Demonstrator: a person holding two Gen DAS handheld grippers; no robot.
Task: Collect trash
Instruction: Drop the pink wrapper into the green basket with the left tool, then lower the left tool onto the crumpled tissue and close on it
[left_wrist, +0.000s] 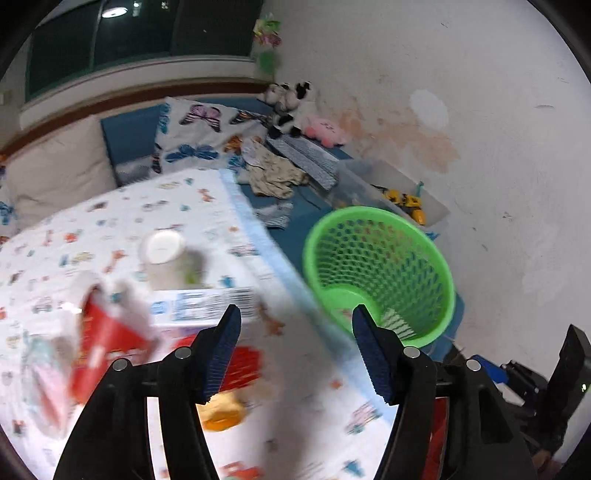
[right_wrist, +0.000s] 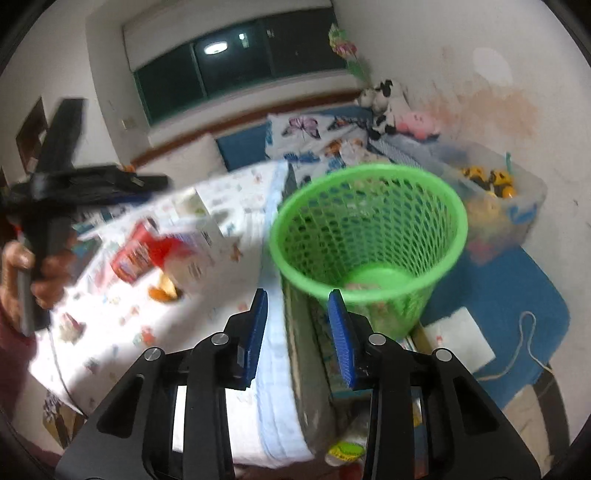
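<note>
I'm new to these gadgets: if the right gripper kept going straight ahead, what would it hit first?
Probably the green basket: the right gripper points at its near wall, jaws empty. Depth is unclear.

We see a white plaster wall (left_wrist: 498, 122) marked with an orange-pink stain (left_wrist: 406, 136) and small dark scuffs. A wide dark window with a green frame (right_wrist: 236, 70) sits above a white sill and a brown wooden rail (right_wrist: 240, 122), and a round ceiling lamp is reflected in its glass (right_wrist: 215, 47). Below it we find a blue mat (left_wrist: 127, 138), a plain cream pillow (left_wrist: 55, 166) and a white pillow printed with butterflies (left_wrist: 199, 129). A white cloth with small cartoon prints (left_wrist: 122, 221) covers a table. Soft toys, one black-and-white (left_wrist: 286, 99) and one pink (left_wrist: 325, 131), lie in the corner beside a clear plastic bin of yellow toy vehicles (right_wrist: 495, 184).
</note>
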